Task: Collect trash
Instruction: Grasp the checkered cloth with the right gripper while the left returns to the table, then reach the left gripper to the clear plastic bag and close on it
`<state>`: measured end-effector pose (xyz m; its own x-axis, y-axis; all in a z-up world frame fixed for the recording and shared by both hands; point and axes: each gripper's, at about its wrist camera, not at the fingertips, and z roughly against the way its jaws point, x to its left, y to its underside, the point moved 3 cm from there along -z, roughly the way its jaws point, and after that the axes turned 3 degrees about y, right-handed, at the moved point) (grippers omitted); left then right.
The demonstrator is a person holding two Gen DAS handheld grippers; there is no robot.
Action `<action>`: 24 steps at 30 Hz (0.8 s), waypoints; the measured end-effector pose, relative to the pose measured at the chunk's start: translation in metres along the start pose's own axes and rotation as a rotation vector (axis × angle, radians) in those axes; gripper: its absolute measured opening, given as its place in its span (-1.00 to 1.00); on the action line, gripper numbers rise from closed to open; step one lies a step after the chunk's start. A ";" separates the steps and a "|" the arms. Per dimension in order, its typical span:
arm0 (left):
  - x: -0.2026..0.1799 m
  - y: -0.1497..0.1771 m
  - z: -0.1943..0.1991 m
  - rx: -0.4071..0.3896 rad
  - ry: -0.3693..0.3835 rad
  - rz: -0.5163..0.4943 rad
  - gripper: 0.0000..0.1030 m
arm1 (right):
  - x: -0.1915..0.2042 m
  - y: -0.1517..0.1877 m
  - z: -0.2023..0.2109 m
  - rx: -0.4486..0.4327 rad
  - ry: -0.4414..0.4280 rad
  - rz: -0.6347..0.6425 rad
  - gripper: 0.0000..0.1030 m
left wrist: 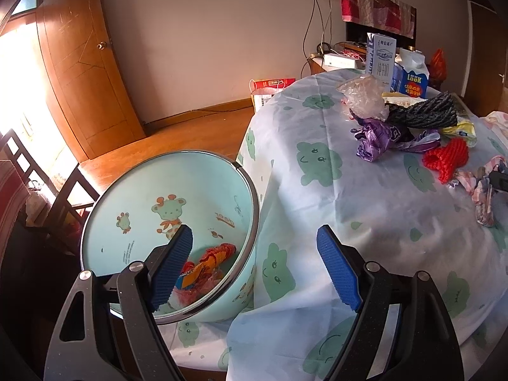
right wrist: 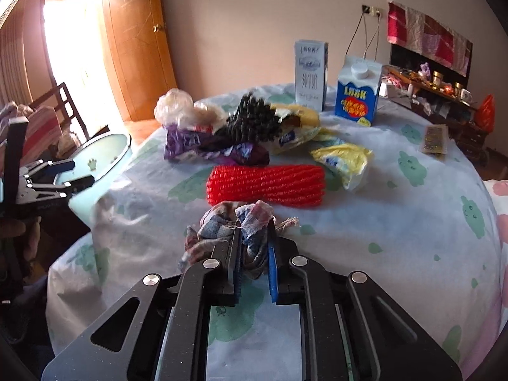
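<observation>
My right gripper (right wrist: 254, 231) is shut on a crumpled checked cloth rag (right wrist: 222, 222) that lies on the table near its front edge. Just beyond the rag lies a red foam net (right wrist: 266, 184). Further back are a purple wrapper (right wrist: 190, 146), a black foam net (right wrist: 254, 120), a clear plastic bag (right wrist: 177, 104) and a yellow bag (right wrist: 346, 158). My left gripper (left wrist: 254, 235) stands open and holds nothing, between the table's edge and a light blue bin (left wrist: 95, 209). The bin sits left of the table, with red and orange wrappers (left wrist: 209, 263) at its bottom.
Two milk cartons (right wrist: 309, 73) (right wrist: 357, 95) stand at the table's far side. The tablecloth (left wrist: 317, 190) hangs down over the edge beside the bin. A wooden chair (right wrist: 63, 108) stands behind the bin, and a cluttered shelf (right wrist: 438, 95) is at the back right.
</observation>
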<state>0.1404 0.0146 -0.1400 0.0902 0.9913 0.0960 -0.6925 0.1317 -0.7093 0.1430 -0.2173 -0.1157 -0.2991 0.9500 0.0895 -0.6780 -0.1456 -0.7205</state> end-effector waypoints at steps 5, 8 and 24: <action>-0.015 -0.020 0.000 -0.034 0.020 -0.012 0.53 | -0.020 -0.017 0.029 -0.107 0.043 -0.051 -0.73; -0.029 -0.034 -0.002 -0.054 0.037 -0.021 0.53 | -0.040 -0.022 0.040 -0.153 0.086 -0.098 -0.73; -0.087 -0.104 -0.036 -0.106 0.080 -0.054 0.53 | -0.139 -0.008 0.057 -0.208 0.233 -0.295 -0.72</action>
<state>0.2304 -0.0857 -0.1001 0.1856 0.9791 0.0831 -0.6057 0.1806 -0.7749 0.1518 -0.3641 -0.0829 0.0630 0.9832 0.1716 -0.5549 0.1774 -0.8128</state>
